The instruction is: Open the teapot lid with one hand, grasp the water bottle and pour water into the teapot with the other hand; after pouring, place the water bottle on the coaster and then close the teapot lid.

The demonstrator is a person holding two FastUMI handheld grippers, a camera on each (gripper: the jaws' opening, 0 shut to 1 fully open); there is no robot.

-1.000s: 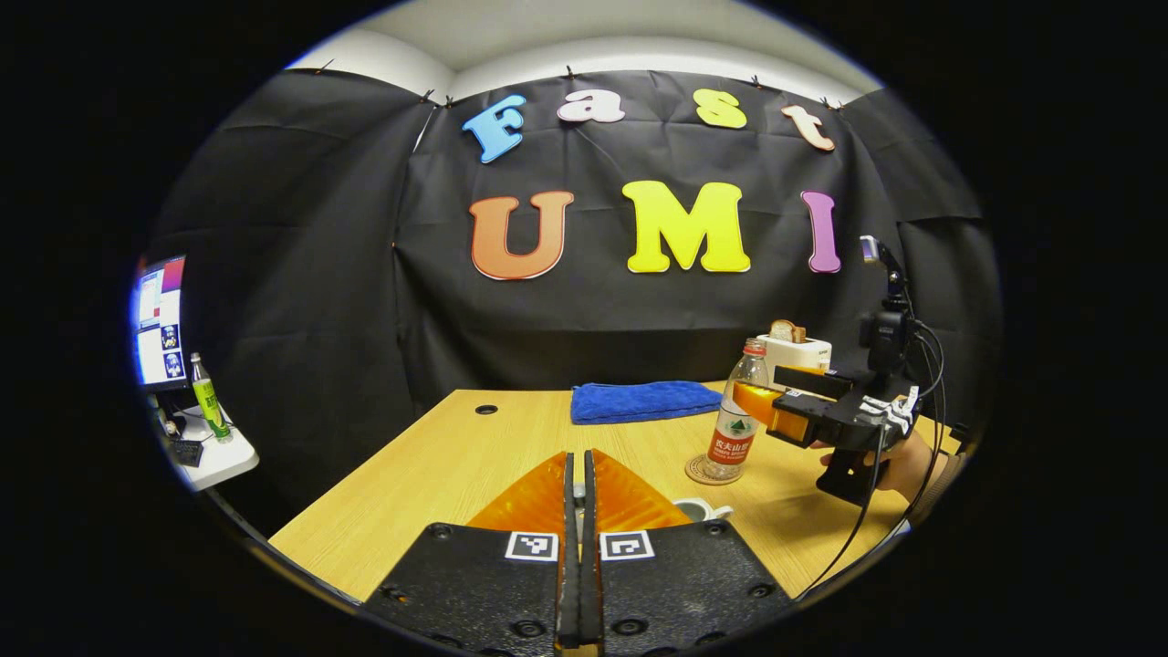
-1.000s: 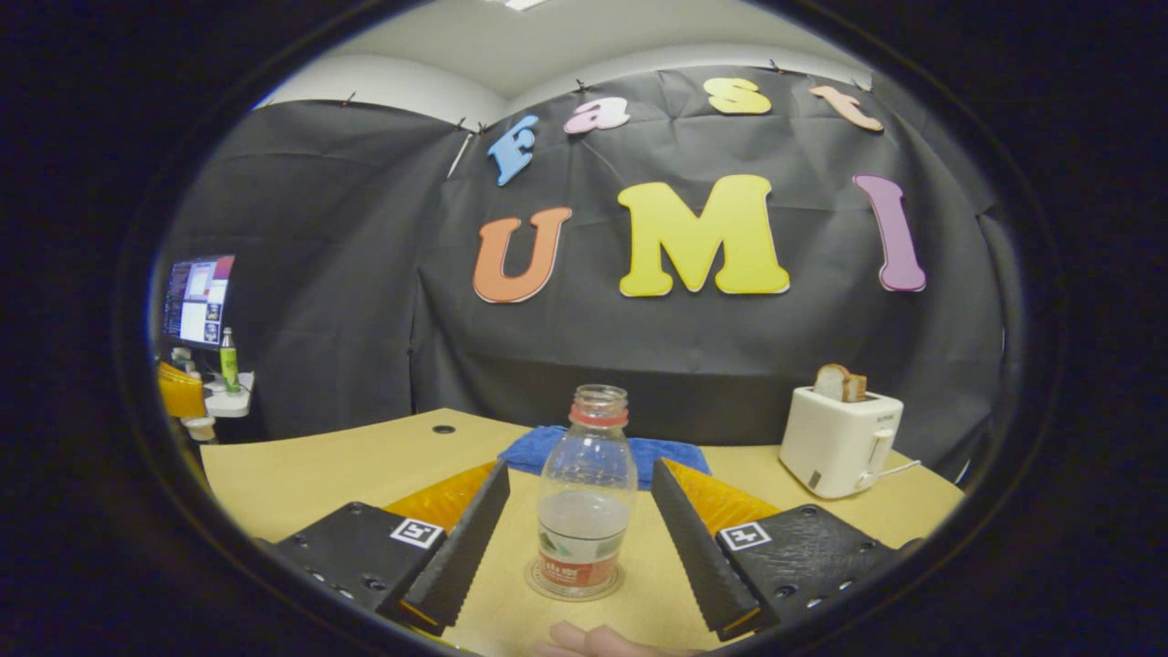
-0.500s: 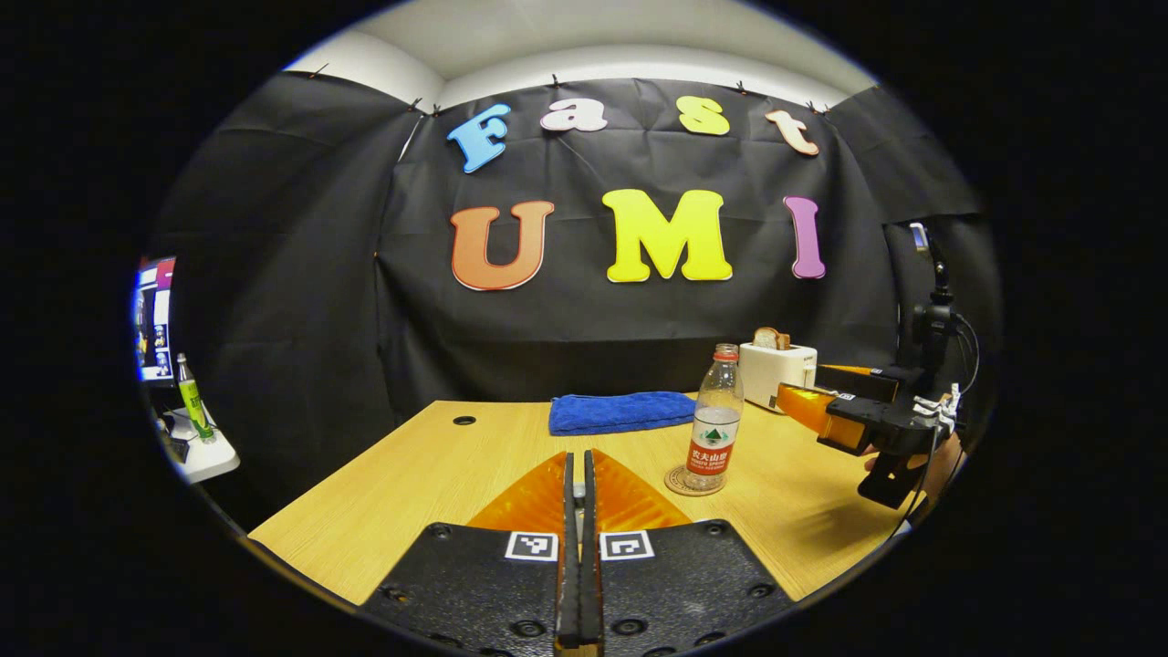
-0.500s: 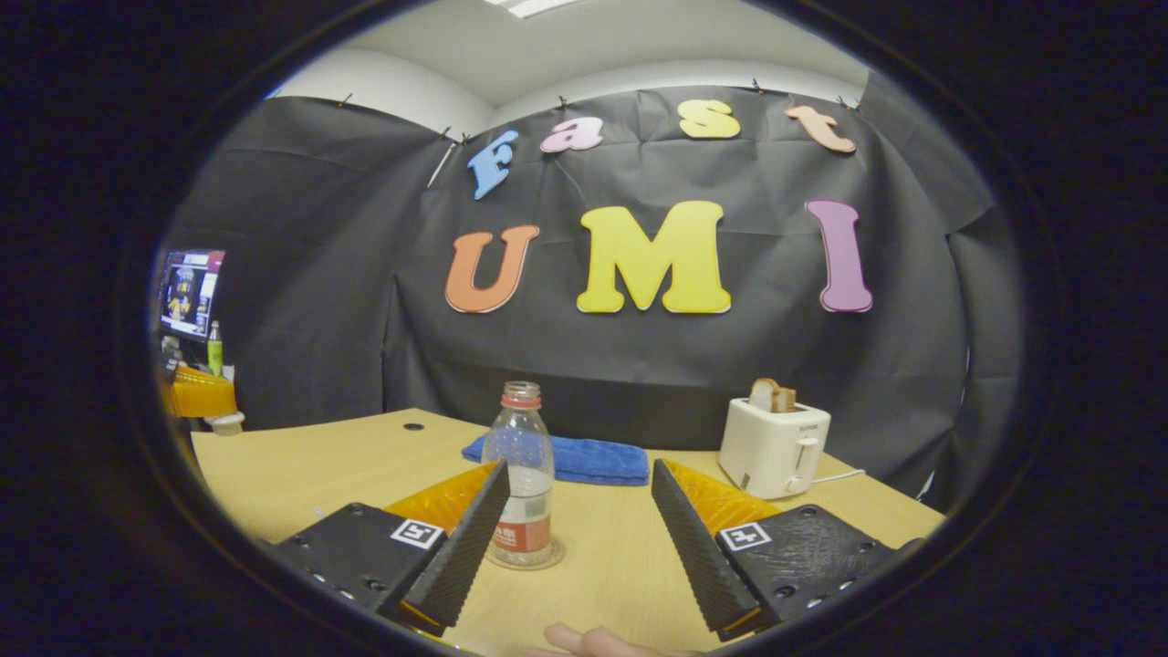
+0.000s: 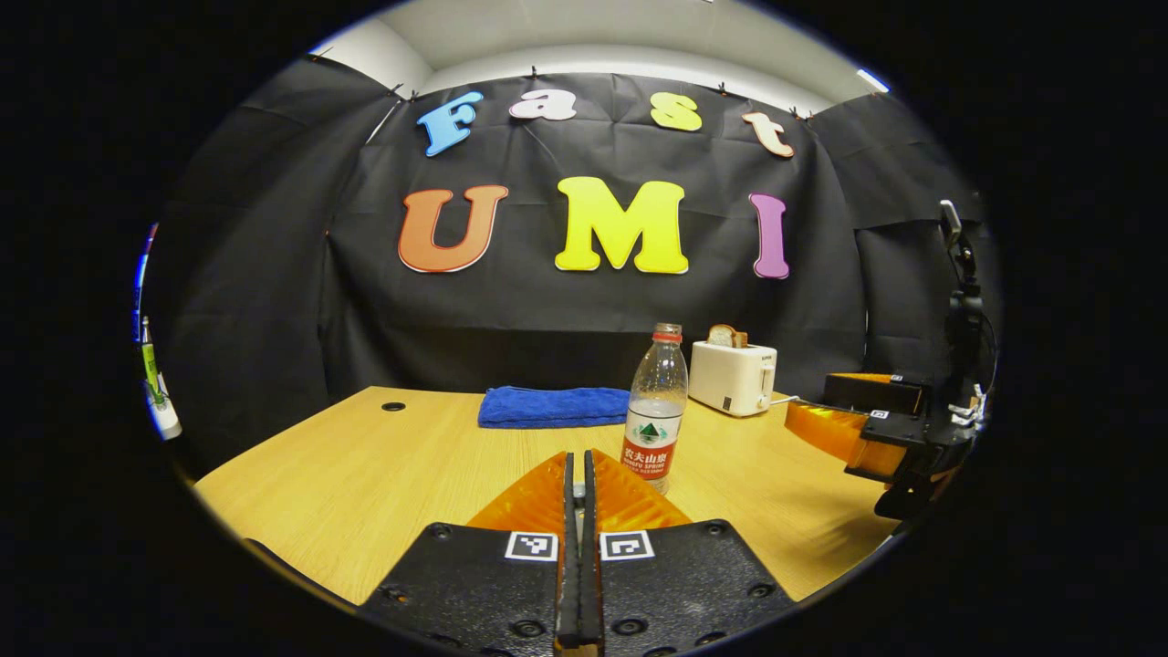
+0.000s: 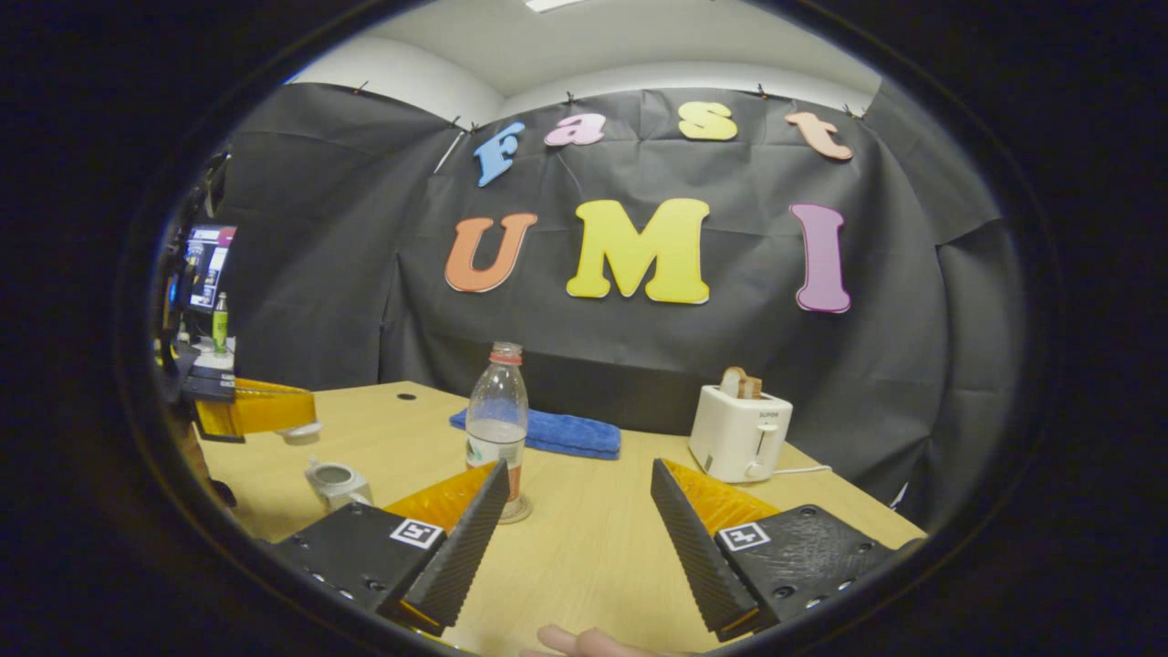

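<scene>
Two grippers hang over a wooden tabletop (image 5: 383,474) with plenty of bare surface on its left half and along the near edge. In the left gripper view, the left gripper (image 5: 576,511) has its fingers pressed together with only a hairline gap; something small and pale sits between them near the tips, too hidden to identify. Just past those tips stands the water bottle (image 5: 659,411), upright, uncapped, about a third full. A blue towel (image 5: 552,406) lies near the far edge and a white toaster (image 5: 733,377) with bread sits to the bottle's right. The right gripper (image 5: 826,424) hangs at the right rim of that view, well apart from the bottle.

In the right gripper view, the right gripper (image 6: 575,520) has its fingers spread wide with nothing between them but bare tabletop. The bottle stands on a round coaster (image 6: 518,511) just behind the left finger. The teapot (image 6: 336,482), its lid off and mouth open, sits near the left edge, below the other gripper, which holds a small white lid (image 6: 301,432) at its tips.
</scene>
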